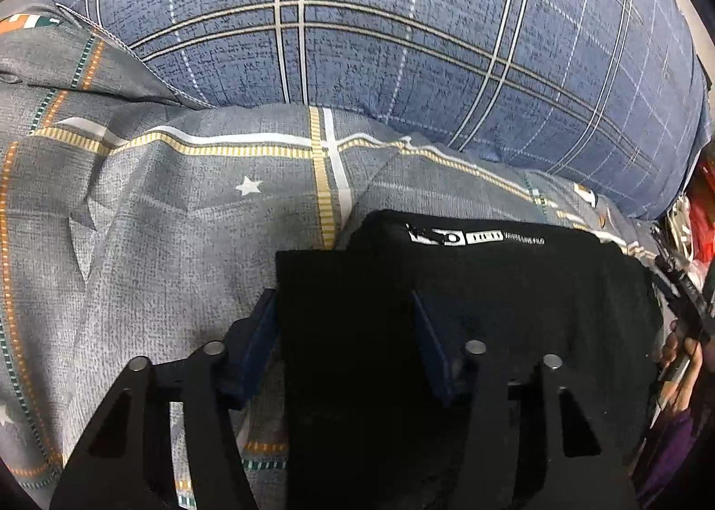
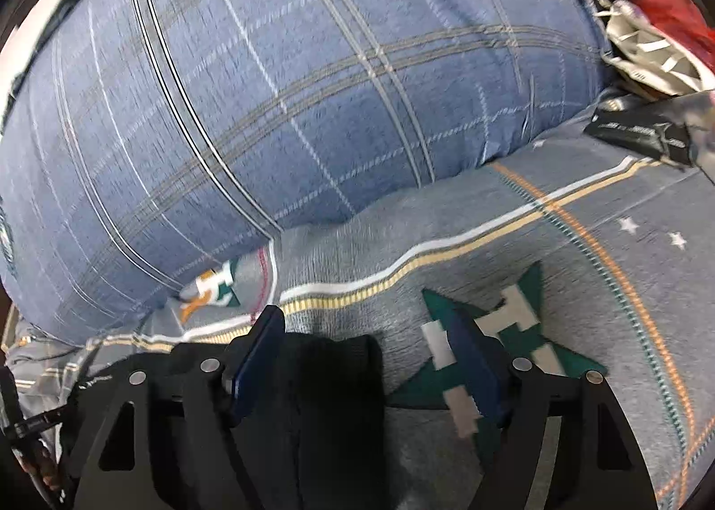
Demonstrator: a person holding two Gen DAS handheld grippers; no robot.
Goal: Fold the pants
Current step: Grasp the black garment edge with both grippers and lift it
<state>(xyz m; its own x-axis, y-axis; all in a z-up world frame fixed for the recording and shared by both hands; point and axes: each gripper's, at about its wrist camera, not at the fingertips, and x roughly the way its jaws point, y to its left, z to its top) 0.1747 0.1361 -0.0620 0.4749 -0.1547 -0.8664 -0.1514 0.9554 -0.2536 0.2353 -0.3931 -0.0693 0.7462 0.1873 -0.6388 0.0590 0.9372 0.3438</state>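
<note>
The black pants [image 1: 491,286] lie folded on the grey patterned bedsheet [image 1: 156,219], a white printed logo on the far edge. My left gripper [image 1: 344,331] is open, its blue pads [image 1: 259,344] spread either side of a raised black fold of the pants that lies between them. In the right wrist view the pants [image 2: 330,398] show as a dark fold low in the frame. My right gripper [image 2: 366,358] is open, the fold beside its left pad, the right pad [image 2: 473,367] over the sheet. Whether the pads touch the cloth I cannot tell.
A large blue plaid pillow [image 1: 380,40] lies just beyond the pants and also fills the top of the right wrist view [image 2: 268,85]. Red and white items [image 2: 648,27] and a black flat object [image 2: 639,136] sit at the far right of the bed.
</note>
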